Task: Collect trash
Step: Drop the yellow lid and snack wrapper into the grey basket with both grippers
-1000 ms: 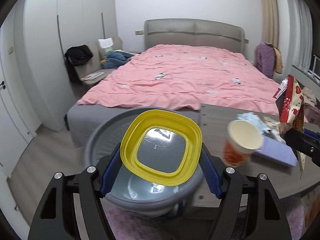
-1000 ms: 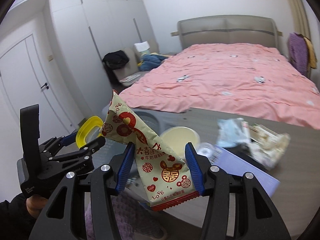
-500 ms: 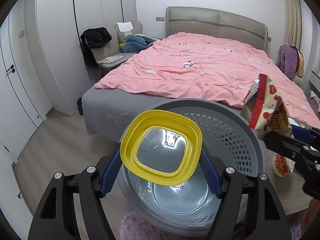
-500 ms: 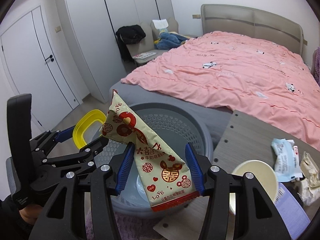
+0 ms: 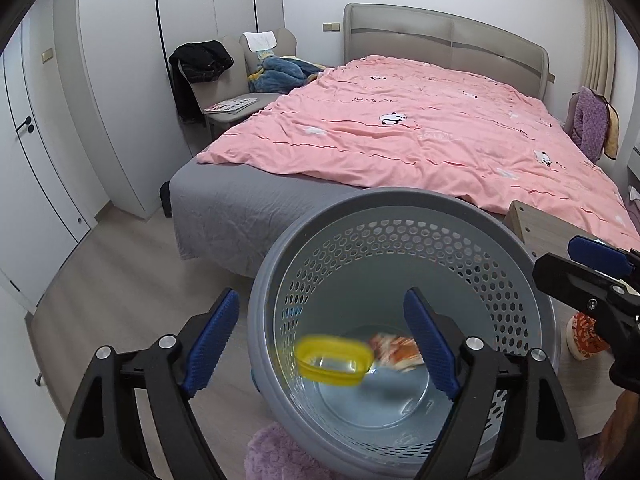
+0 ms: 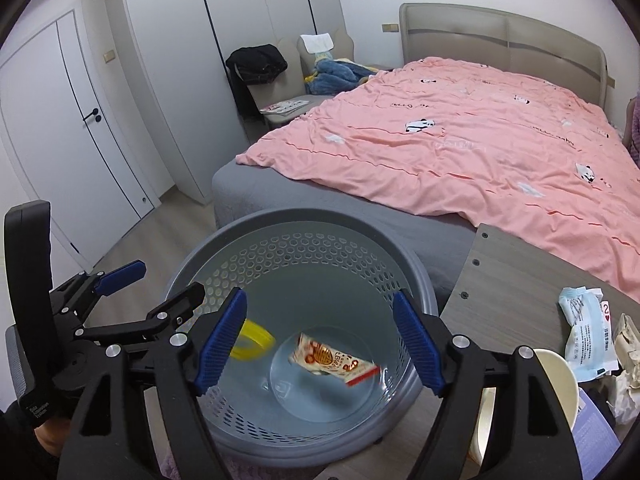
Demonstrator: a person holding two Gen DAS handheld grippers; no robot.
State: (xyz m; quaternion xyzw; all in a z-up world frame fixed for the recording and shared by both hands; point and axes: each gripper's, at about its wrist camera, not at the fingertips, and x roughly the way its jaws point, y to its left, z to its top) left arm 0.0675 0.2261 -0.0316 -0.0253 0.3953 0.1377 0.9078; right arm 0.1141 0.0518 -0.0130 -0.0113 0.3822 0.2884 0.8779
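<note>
A grey perforated trash basket (image 5: 400, 208) stands on the floor below both grippers; it also shows in the right wrist view (image 6: 304, 220). A yellow plastic lid (image 5: 334, 360) is blurred inside the basket, seen also in the right wrist view (image 6: 252, 338). A red and cream snack wrapper (image 6: 334, 360) lies near the basket bottom, seen also in the left wrist view (image 5: 394, 352). My left gripper (image 5: 324, 340) is open and empty above the basket. My right gripper (image 6: 320, 340) is open and empty above it too.
A grey wooden table (image 6: 516, 272) to the right holds a paper cup (image 6: 556, 376), a blue-white packet (image 6: 586, 332) and crumpled wrappers (image 6: 628, 340). A bed with a pink cover (image 5: 420, 132) lies behind. A chair with clothes (image 5: 240, 80) stands by the wardrobe.
Both grippers opened over the basket. The yellow lid dropped from the left gripper and the snack wrapper from the right; both are now inside the basket.
</note>
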